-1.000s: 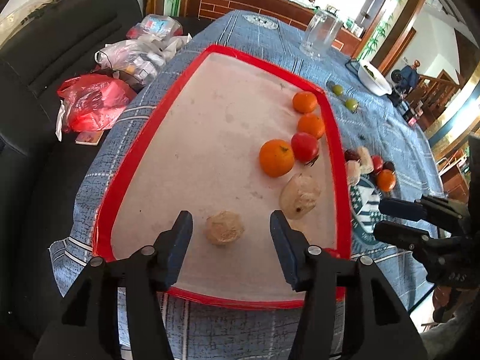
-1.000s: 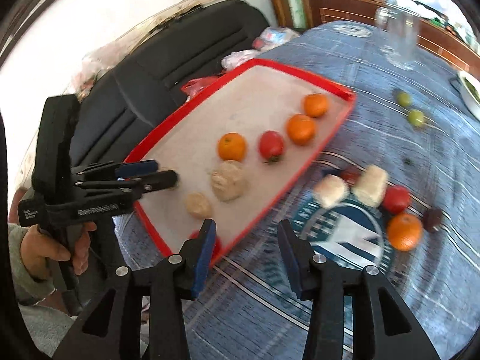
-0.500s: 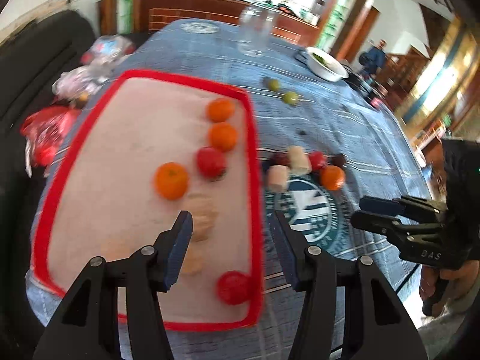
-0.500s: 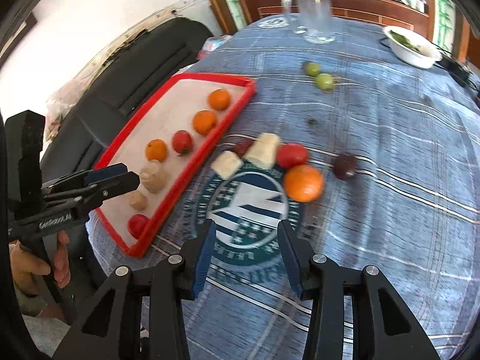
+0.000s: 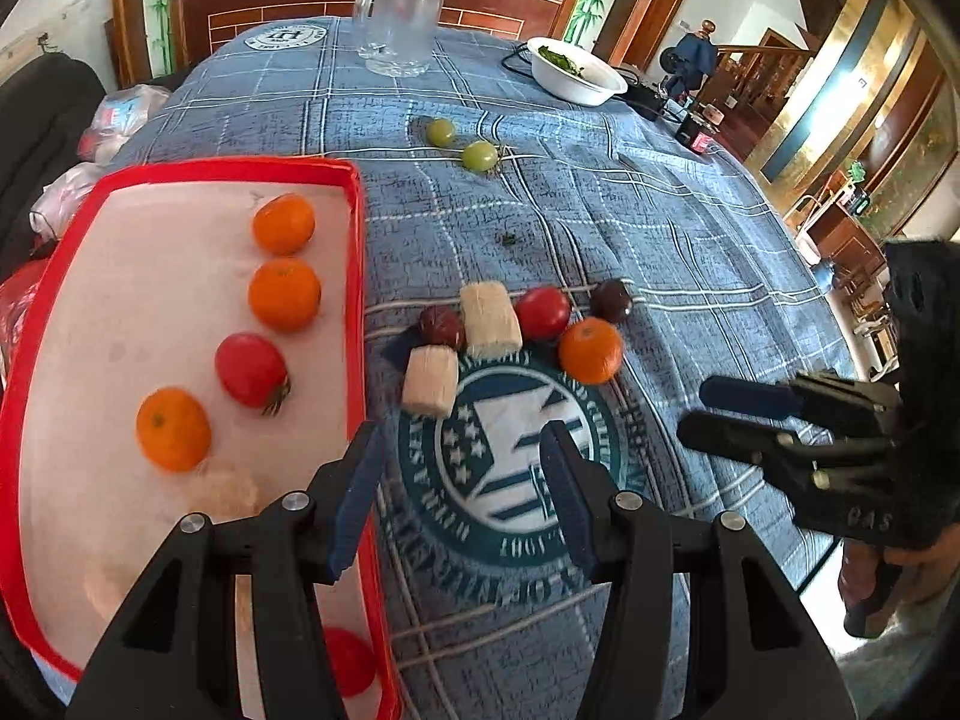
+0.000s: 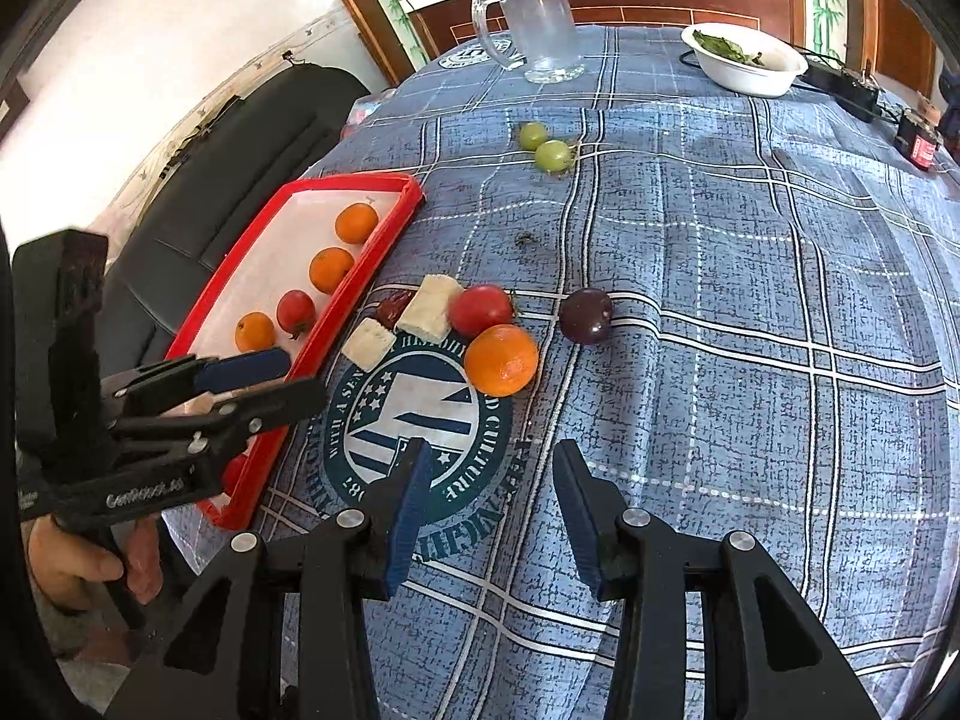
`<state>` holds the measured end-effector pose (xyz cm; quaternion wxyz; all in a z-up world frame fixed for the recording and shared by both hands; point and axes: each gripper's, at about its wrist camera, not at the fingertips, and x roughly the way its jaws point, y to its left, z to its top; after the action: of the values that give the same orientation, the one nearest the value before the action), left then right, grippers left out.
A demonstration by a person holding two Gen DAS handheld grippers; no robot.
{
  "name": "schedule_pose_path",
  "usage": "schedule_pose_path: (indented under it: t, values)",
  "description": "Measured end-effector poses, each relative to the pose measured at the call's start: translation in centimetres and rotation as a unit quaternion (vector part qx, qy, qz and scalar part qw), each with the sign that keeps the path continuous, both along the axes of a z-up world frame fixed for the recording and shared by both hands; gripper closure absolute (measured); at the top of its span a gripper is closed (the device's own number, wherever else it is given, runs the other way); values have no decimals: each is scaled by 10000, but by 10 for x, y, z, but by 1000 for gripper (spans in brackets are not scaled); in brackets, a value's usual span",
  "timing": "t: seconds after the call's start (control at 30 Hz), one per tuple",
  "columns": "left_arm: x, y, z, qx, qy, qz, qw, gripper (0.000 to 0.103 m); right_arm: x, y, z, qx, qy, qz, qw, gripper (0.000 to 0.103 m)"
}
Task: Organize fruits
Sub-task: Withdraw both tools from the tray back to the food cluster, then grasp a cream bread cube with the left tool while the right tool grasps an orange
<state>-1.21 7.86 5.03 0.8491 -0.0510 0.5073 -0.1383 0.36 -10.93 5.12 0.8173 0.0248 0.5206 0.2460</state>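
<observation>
A red-rimmed tray [image 5: 359,276] [image 6: 384,234] lies at the table's left and holds oranges [image 5: 284,294], a red tomato [image 5: 251,369] and pale lumps. On the blue cloth beside it sit two white chunks [image 5: 489,319], a red tomato [image 5: 543,312], an orange [image 5: 591,350] [image 6: 501,359], a dark plum [image 6: 585,315] and two green fruits [image 5: 479,155]. My left gripper [image 5: 459,498] is open and empty over the tray's right edge. My right gripper [image 6: 491,507] is open and empty above the cloth's round emblem, short of the orange.
A glass mug [image 6: 543,24] and a white bowl of greens [image 6: 747,60] stand at the far end. A black box with cable [image 6: 840,84] lies far right. A black sofa [image 6: 240,138] with plastic bags [image 5: 120,120] flanks the table's left edge.
Both grippers have swung right, from over the tray toward the loose fruit on the cloth. The right gripper now faces the orange and plum. Both stay open and empty.
</observation>
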Motion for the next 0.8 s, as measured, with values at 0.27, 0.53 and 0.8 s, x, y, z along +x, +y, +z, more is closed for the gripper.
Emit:
schedule_pose_path:
  t: [0.27, 0.53, 0.8]
  values:
    - [23, -10, -8, 61, 162, -361, 9992, 51, 5, 1, -3, -3, 61, -67, 10000, 60]
    - [39, -15, -17, 440, 246, -500, 9975, 51, 10, 1, -6, -85, 93, -127, 9998, 60]
    - [38, -21, -20, 835, 113, -669, 9942, 76, 23, 10, -11, -221, 87, -85, 9997, 62]
